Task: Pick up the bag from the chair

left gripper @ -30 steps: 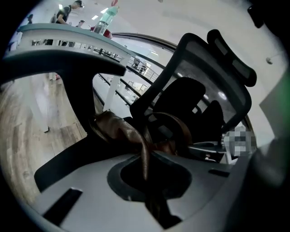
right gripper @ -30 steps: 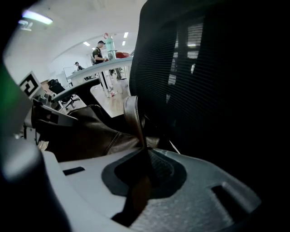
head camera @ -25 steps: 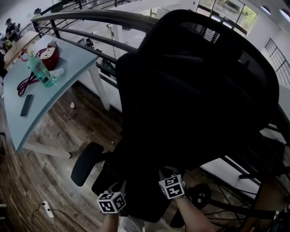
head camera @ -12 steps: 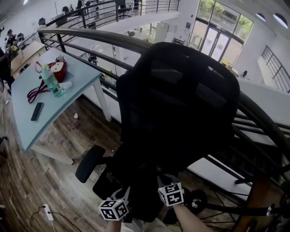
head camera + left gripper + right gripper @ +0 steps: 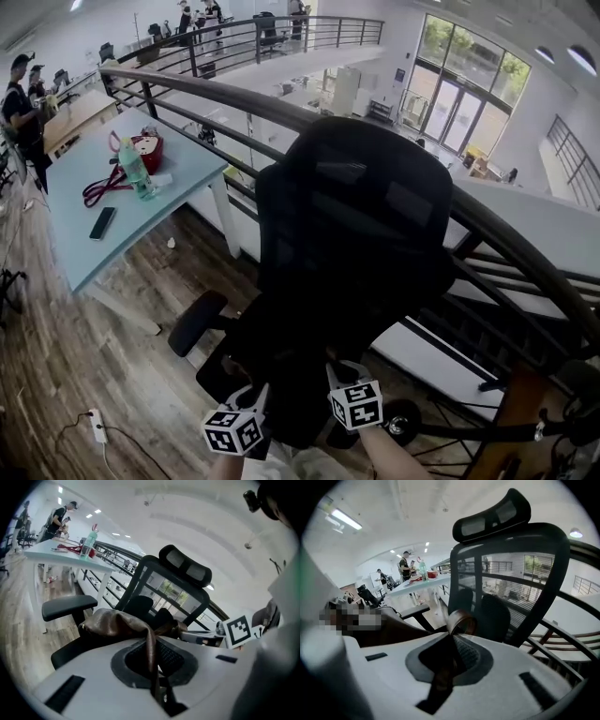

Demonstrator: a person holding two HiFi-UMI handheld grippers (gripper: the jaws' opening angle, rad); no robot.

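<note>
A brown leather bag lies on the seat of the black office chair. One bag strap runs back between the jaws of my left gripper, which is shut on it. My right gripper is shut on another strap, whose loop stands up just past the jaws. In the head view both grippers sit at the seat's front edge, left gripper and right gripper, and the bag is lost in the dark seat.
A light blue table stands at the left with a bottle, a red bag and a phone. The chair's left armrest juts out. A curved railing runs behind. A power strip lies on the wooden floor.
The head view has pulled back, so the chair looks smaller and more of the room shows. Both grippers keep their places at the front of the seat.
</note>
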